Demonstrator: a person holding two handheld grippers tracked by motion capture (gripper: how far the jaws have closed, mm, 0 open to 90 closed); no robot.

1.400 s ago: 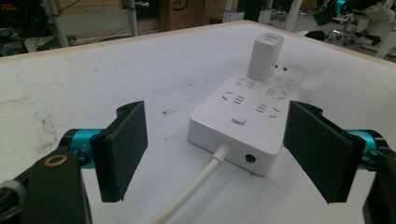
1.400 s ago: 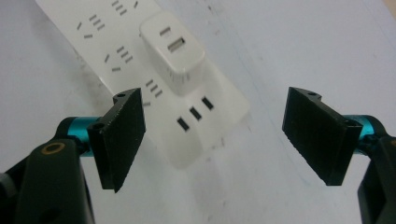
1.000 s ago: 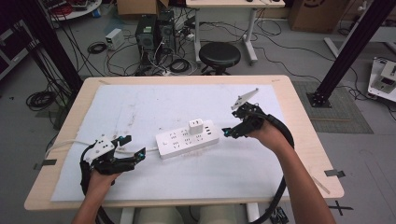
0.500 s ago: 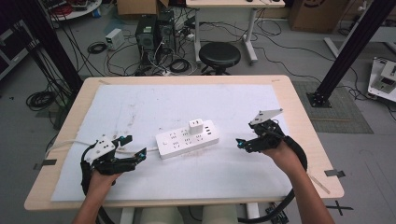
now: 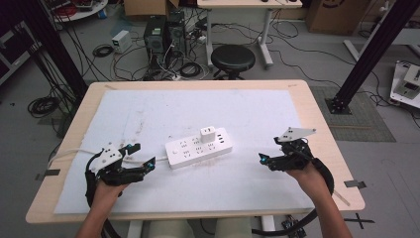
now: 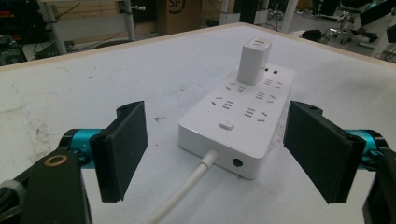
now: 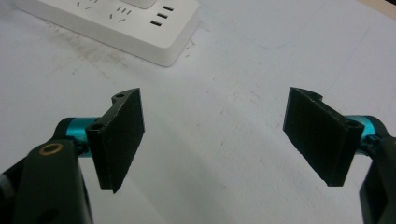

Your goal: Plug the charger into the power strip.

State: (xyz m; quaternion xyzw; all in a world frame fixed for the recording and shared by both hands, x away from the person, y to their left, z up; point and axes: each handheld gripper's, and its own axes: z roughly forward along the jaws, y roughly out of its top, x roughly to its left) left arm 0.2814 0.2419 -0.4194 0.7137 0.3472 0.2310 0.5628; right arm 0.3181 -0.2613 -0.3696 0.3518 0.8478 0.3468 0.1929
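Observation:
A white power strip (image 5: 199, 147) lies in the middle of the white mat, with a white charger block (image 5: 207, 134) plugged into it near its far end. Its white cable (image 5: 74, 152) runs off to the left. My left gripper (image 5: 141, 157) rests at the strip's cable end, open and empty. In the left gripper view the strip (image 6: 243, 112) and the charger block (image 6: 253, 60) lie just beyond the wide-apart jaws of that gripper (image 6: 224, 154). My right gripper (image 5: 265, 159) sits on the mat to the strip's right, open, well apart from it. The right gripper view has the strip's corner (image 7: 140, 28) at upper left.
The white mat (image 5: 247, 114) covers most of the wooden table (image 5: 322, 129). A black stool (image 5: 233, 58), computer towers (image 5: 163, 32) and loose cables stand on the floor behind the table. A black frame post (image 5: 369, 49) rises at the right.
My right gripper has drawn back from the strip's right end, moving right and toward the table's near edge. The left gripper has hardly moved.

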